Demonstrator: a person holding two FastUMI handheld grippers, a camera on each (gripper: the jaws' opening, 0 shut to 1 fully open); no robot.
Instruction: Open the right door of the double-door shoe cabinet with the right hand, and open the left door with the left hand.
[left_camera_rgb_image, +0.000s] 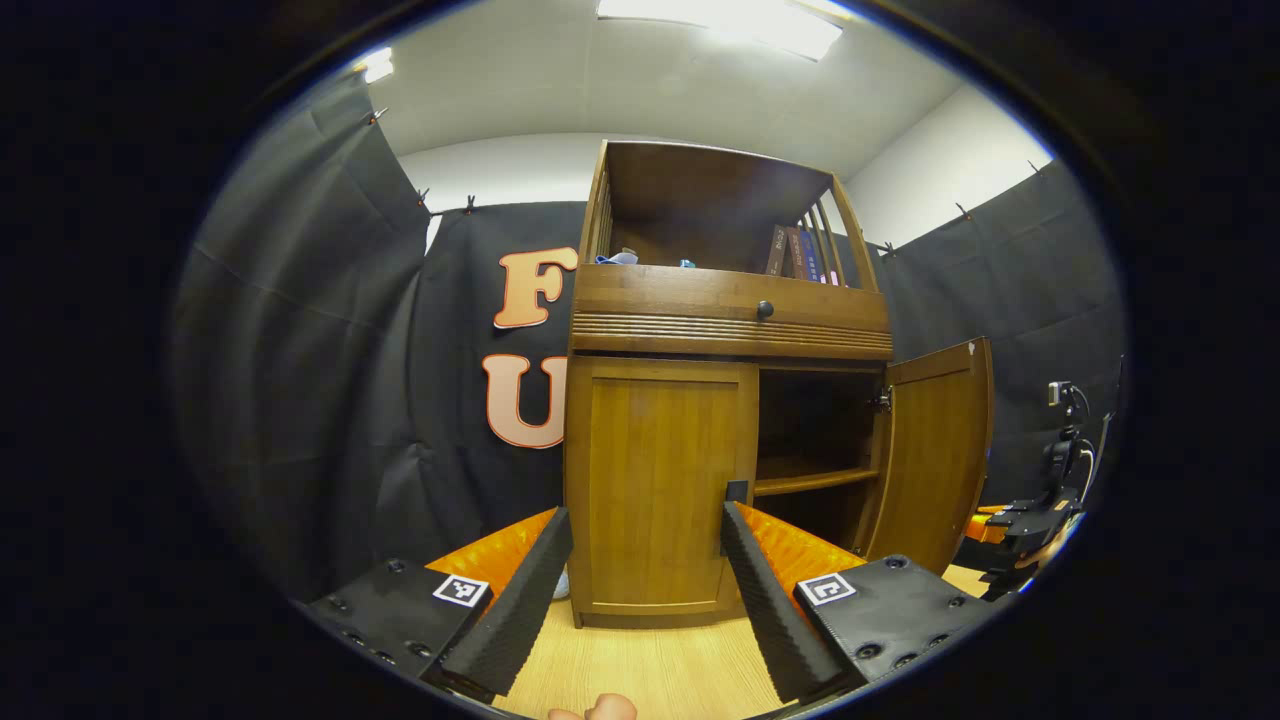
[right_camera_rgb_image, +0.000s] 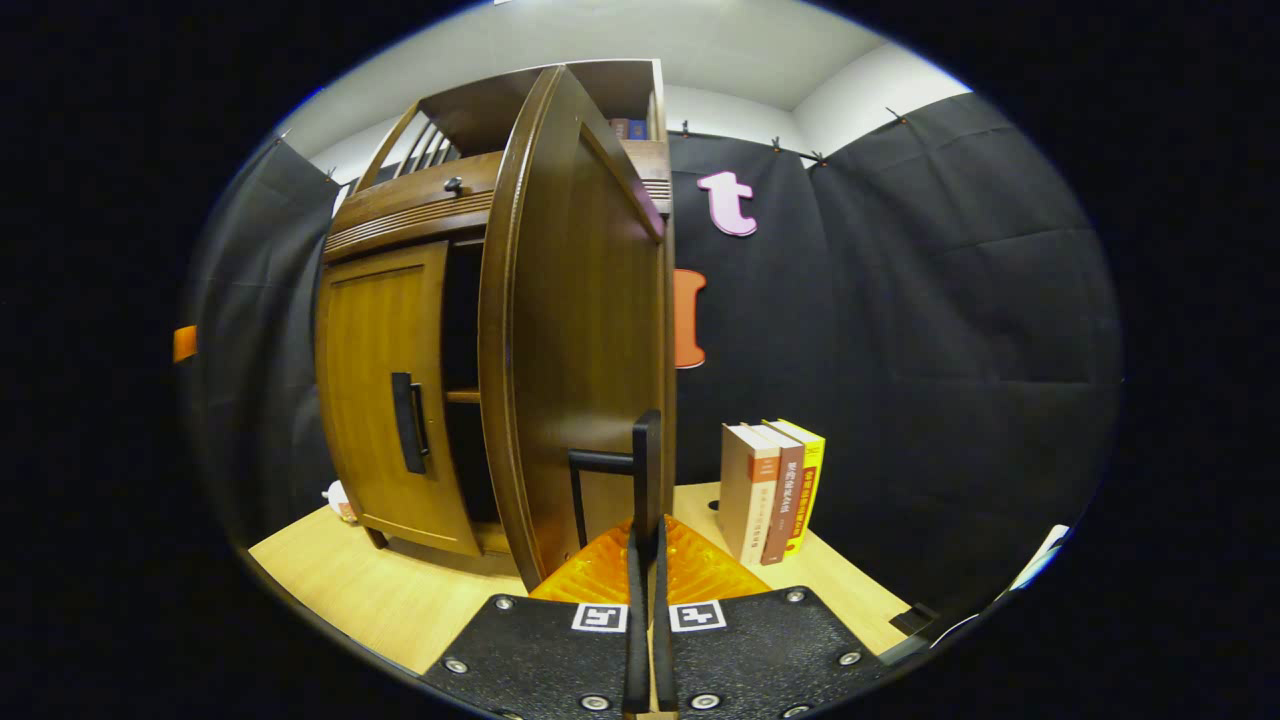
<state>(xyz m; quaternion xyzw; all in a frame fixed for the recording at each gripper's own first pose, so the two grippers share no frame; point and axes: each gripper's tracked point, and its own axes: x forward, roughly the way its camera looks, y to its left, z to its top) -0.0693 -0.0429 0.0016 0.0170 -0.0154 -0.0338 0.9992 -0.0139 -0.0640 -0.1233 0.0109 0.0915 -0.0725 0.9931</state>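
The wooden shoe cabinet (left_camera_rgb_image: 730, 320) stands on a light wood surface. Its left door (left_camera_rgb_image: 655, 480) is closed, with a dark handle (left_camera_rgb_image: 737, 491) at its inner edge. My left gripper (left_camera_rgb_image: 648, 520) is open just in front of that door, and its right fingertip (left_camera_rgb_image: 735, 520) sits right below the handle. The right door (left_camera_rgb_image: 935, 450) is swung wide open, showing a shelf inside. In the right gripper view the open right door (right_camera_rgb_image: 570, 330) stands edge-on, and my right gripper (right_camera_rgb_image: 645, 535) is shut on its dark handle (right_camera_rgb_image: 647, 460). The closed left door (right_camera_rgb_image: 385, 390) lies beyond it.
Three books (right_camera_rgb_image: 775, 490) stand upright on the surface right of the open door. More books (left_camera_rgb_image: 800, 255) sit in the cabinet's upper shelf above a drawer with a round knob (left_camera_rgb_image: 765, 309). Black cloth walls close in on all sides. A fingertip (left_camera_rgb_image: 600, 708) shows at the bottom edge.
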